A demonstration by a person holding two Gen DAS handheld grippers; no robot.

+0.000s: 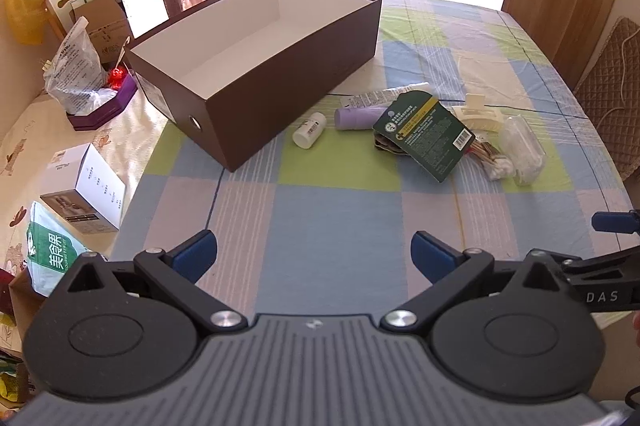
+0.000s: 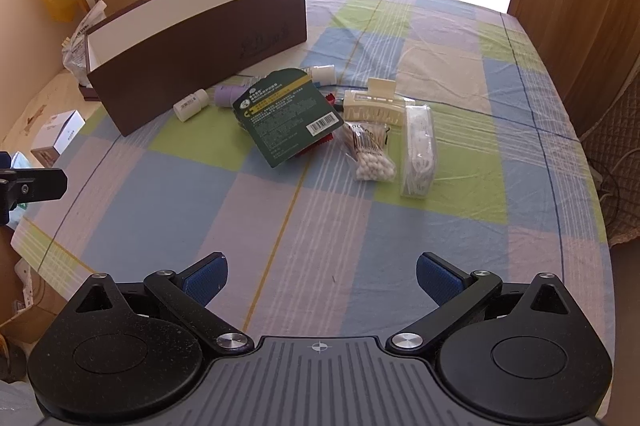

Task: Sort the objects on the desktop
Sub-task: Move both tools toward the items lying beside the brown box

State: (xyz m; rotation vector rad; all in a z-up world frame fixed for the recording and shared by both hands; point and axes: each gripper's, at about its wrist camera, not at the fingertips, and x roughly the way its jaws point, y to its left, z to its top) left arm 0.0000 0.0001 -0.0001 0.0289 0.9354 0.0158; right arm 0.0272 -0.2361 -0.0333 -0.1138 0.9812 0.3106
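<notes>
An empty brown box (image 1: 280, 78) (image 2: 192, 46) with a white inside stands on the checked tablecloth. Right of it lies a cluster: a white bottle (image 1: 309, 130) (image 2: 191, 105), a lilac tube (image 1: 358, 118) (image 2: 226, 95), a dark green card pack (image 1: 426, 134) (image 2: 286, 114), a cream hair clip (image 1: 478, 114) (image 2: 374, 104), a bag of cotton swabs (image 1: 498, 166) (image 2: 370, 156) and a clear pouch (image 1: 522, 150) (image 2: 418, 150). My left gripper (image 1: 314, 256) and right gripper (image 2: 322, 280) hover open and empty over the near cloth, well short of the cluster.
The tablecloth (image 1: 320, 210) covers the table to its right edge, by a quilted chair (image 1: 608, 86). Left of the table sit a white carton (image 1: 86, 190), a green bag (image 1: 52, 254), a purple box (image 1: 104, 106) and stacked boxes on a chair (image 1: 100, 6).
</notes>
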